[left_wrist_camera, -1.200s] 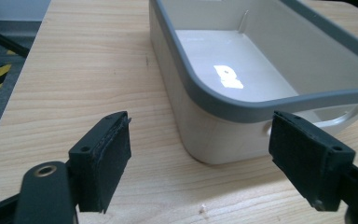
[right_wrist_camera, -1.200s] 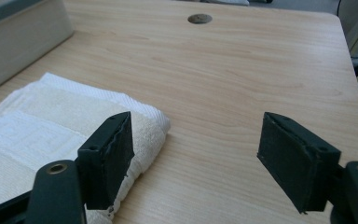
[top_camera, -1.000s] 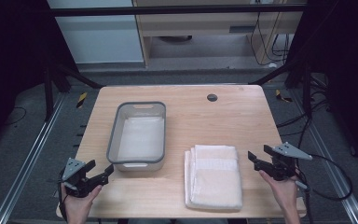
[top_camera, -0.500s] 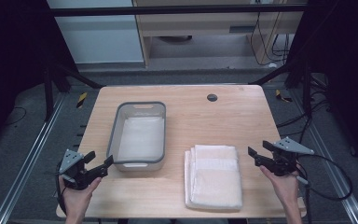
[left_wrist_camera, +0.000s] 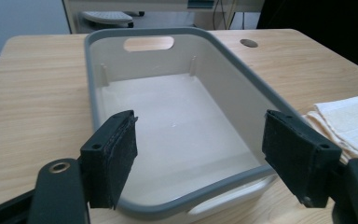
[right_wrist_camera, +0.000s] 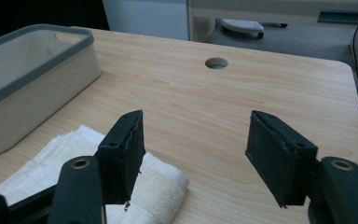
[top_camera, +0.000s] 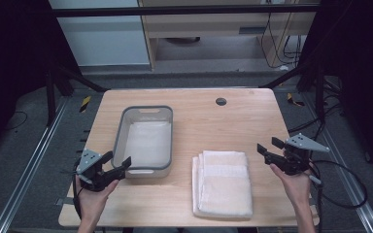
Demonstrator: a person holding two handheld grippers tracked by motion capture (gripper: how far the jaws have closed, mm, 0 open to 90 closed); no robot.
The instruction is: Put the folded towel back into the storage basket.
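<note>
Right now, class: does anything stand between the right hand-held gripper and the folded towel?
Nothing visible does. The right hand-held gripper hovers open beside the folded towel, with bare table between them. The grey-rimmed bin sits on the towel's other side.

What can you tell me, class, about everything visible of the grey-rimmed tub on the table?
The tub is a rectangular basin, plastic by its look, with off-white walls, a darker grey rim and a cut-out handle slot in each short end. It stands upright and empty on the wooden table, left of the folded towel and apart from it. The left tongs hover open at its near end, not touching it.
</note>
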